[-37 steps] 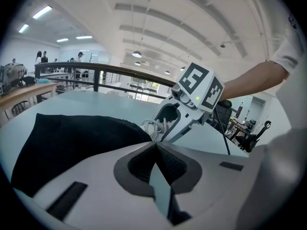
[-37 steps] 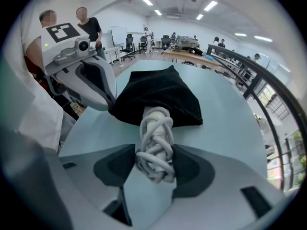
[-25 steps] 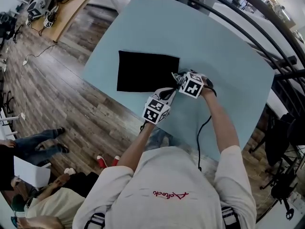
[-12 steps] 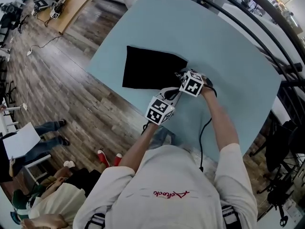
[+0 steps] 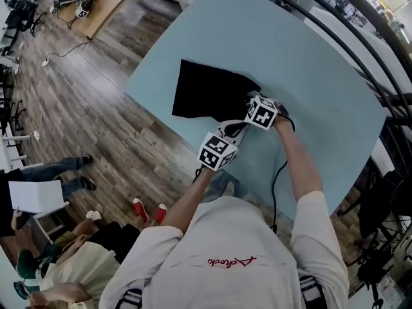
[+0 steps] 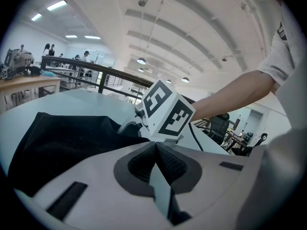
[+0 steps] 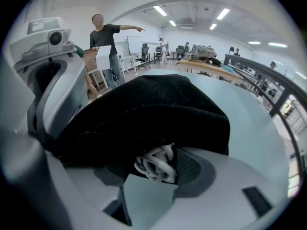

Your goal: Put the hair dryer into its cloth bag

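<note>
The black cloth bag (image 5: 209, 95) lies flat on the blue desk (image 5: 309, 76). Its left side sits close to the desk's edge, and past that edge is the wood floor (image 5: 129, 134). On the far side of the bag the desk is wide and bare all the way to the dark railing (image 5: 360, 24), so most of the free room is there. On the near side of the bag there is only a thin strip of desk.

Both tools are at the bag's near right corner, close beside each other. The right tool (image 7: 158, 169) is closed on a knotted white cord (image 7: 156, 164) at the bag's mouth. The black cloth rises in a hump just over that cord.

The left tool (image 6: 155, 152) is shut narrow, with its two pads (image 6: 168, 164) pressed together at the tips. The bag's edge comes right up to those tips, but I cannot tell if any cloth is caught there. The right tool's marker cube (image 6: 165, 111) sits just past the left tool's tips.

A thin black cable (image 5: 275, 179) runs from beside the right tool, away from the bag, down past the desk's near edge. I cannot pick out the hair dryer itself.
</note>
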{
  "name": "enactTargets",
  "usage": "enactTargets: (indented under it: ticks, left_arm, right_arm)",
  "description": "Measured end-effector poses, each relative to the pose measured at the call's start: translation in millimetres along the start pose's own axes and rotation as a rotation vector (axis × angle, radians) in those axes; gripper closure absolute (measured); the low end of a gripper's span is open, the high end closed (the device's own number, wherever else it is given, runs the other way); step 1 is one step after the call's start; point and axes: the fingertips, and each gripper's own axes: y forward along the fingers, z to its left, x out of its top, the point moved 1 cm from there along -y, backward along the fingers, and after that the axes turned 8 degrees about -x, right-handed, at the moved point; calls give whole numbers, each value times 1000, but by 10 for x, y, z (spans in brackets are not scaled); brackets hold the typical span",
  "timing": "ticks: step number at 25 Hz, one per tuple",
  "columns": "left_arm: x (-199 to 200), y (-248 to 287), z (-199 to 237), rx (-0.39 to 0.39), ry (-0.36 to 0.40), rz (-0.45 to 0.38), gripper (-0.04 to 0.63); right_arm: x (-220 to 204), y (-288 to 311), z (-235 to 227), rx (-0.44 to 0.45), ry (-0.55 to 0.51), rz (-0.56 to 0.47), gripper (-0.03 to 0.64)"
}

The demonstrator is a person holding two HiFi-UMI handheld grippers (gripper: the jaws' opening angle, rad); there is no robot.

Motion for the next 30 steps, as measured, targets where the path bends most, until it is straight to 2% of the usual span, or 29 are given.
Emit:
enactTargets:
  ticks: [7,10,13,16,17,18,20,25,28,30]
  left_arm:
    - [-67,-83,-16,-6,-6,11,586]
    - [-83,-81,-44,-13,0,13,584]
    - [-71,-62,-74,-17,9,14,584]
    - [-87,-12,-140,-30,17,25,582]
    - [-98,14,-178,-41,20,32,546]
    - [-106,41,-223,-54,23,38,479]
    - [-106,81,-314,-71,33,43,420]
    - [-10,97,-463,-63,59,14,411]
    - [41,143,-566,-52,75,1,413]
    - [67,185,-649,-48,87,-3,413]
  right_arm:
    - [48,62,35,-32,-9,0,359]
    - [43,-8,9,-83,-29,-15,342]
    - [-12,-156,-91,-124,0,-26,321]
    - [-158,-381,-231,-172,71,-32,316]
    - [-230,-464,-273,-192,96,-30,314]
    - [-311,-550,-311,-214,123,-29,314]
    - [-469,-735,-367,-264,199,-40,313]
    - [-731,-1261,-423,-395,452,-171,314]
    - [-861,-1489,-362,-430,534,-231,319]
    - [-919,-1620,-305,-448,556,-263,353]
